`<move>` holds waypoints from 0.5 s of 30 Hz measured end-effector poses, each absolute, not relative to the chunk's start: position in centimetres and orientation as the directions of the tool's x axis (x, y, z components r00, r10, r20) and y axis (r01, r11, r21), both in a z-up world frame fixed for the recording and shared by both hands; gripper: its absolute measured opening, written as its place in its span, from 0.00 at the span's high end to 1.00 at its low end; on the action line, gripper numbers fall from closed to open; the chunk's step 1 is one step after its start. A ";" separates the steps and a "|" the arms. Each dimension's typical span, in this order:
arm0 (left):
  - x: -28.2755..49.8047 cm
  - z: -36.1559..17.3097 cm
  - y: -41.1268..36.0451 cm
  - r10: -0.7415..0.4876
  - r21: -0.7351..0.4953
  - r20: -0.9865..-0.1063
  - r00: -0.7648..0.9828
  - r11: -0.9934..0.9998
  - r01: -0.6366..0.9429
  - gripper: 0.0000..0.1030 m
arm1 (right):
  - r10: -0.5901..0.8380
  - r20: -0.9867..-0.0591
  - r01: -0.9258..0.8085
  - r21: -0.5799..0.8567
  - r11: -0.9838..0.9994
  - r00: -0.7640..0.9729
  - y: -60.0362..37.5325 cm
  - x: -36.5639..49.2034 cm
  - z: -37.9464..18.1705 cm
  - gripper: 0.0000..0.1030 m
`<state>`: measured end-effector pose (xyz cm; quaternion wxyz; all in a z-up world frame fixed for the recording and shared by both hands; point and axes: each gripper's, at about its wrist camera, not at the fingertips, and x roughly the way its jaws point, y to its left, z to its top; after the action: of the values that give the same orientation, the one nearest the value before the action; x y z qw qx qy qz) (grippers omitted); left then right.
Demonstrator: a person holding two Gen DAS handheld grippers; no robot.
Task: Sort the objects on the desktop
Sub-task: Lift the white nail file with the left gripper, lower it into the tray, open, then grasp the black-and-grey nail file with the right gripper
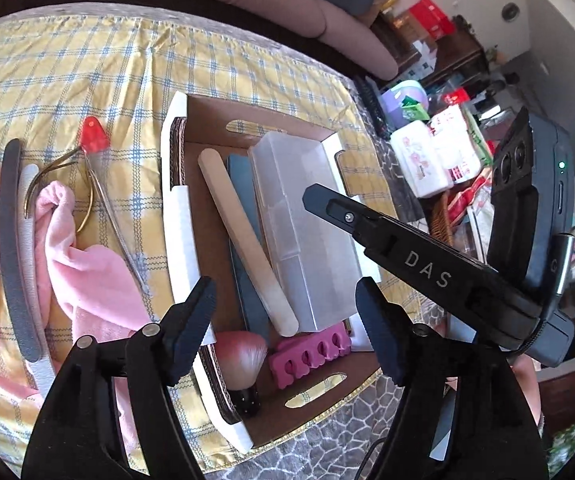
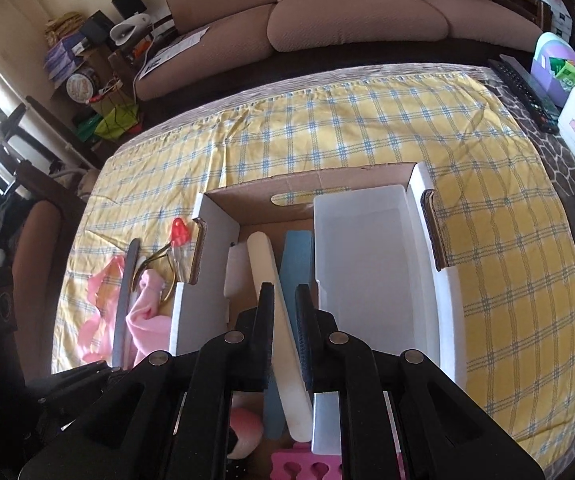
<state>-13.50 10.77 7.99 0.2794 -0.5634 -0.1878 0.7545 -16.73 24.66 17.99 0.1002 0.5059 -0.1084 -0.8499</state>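
Hovering over the near end of the cardboard box [image 1: 175,208], the left gripper [image 1: 287,332] has its tongs spread with nothing between them, above the brush [image 1: 239,356] and pink toe separator [image 1: 311,354]. The right gripper [image 2: 285,336] has its tongs nearly pressed together, and whether they pinch the cream nail file [image 2: 275,300] I cannot tell. A blue file [image 2: 297,264] and a clear plastic tray [image 2: 367,260] also lie in the box, while a pink cloth [image 1: 79,272], nippers [image 1: 87,168] and two more files [image 1: 15,240] stay outside on the checked tablecloth [image 1: 87,72].

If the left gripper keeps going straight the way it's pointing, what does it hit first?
Probably the cream nail file lying in the cardboard box, on the blue file. The open left gripper points down between them and the clear plastic tray; depth is hard to judge.
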 end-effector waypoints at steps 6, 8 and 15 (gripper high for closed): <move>-12.0 10.6 8.0 0.626 -0.583 -0.739 -0.248 -0.780 -0.230 0.28 | -0.264 -0.822 0.022 0.293 -0.956 -0.505 25.7 -15.0 20.4 0.84; -11.4 11.5 7.0 0.621 -0.576 -0.739 -0.260 -0.783 -0.233 0.25 | -0.263 -0.818 0.016 0.298 -0.955 -0.512 25.9 -14.2 21.0 0.81; -9.1 13.5 2.7 0.598 -0.557 -0.741 -0.306 -0.801 -0.217 0.04 | -0.245 -0.826 0.041 0.260 -0.965 -0.508 24.1 -10.9 21.8 0.59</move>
<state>-9.15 2.65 13.45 0.2588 -0.5292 -0.1800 0.7878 -10.94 24.15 21.81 0.0828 0.4893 -0.1041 -0.8619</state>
